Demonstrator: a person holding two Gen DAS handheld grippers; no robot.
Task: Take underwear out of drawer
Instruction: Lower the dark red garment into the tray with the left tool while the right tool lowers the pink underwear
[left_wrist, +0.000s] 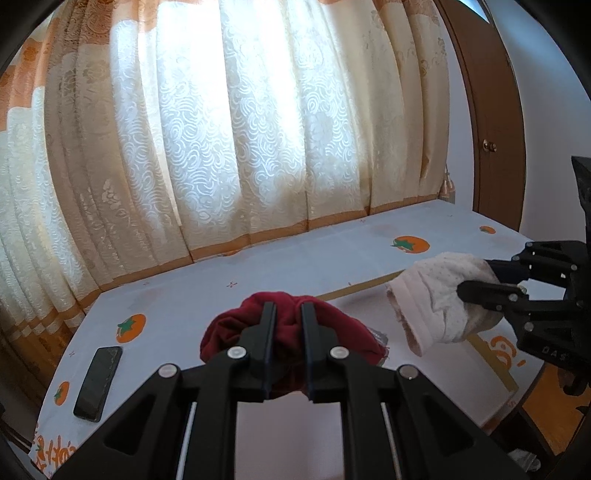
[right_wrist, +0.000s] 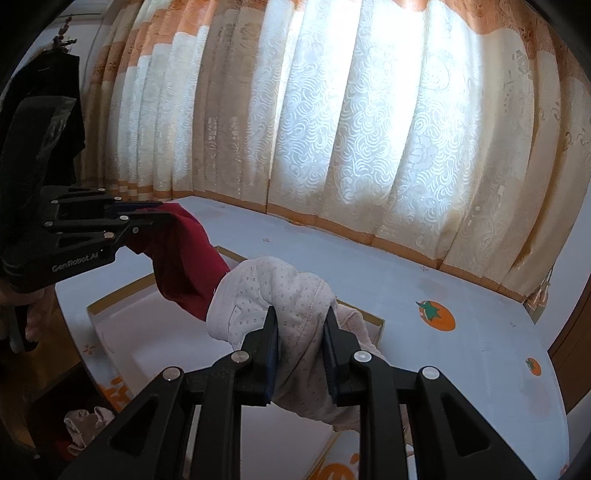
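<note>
Left wrist view showed our left gripper (left_wrist: 288, 332) pinching red underwear (left_wrist: 225, 332), our right gripper (right_wrist: 301, 347) pinching pale dotted underwear (right_wrist: 280, 291), both above the bed (left_wrist: 295, 254); we judged setting them down came next.

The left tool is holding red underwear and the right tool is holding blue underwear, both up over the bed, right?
Almost. The right tool holds pale pink dotted underwear, not blue; the right wrist view shows it pinched between the fingers. The rest is right: the left tool holds the red underwear, and both are up over the bed.
</note>
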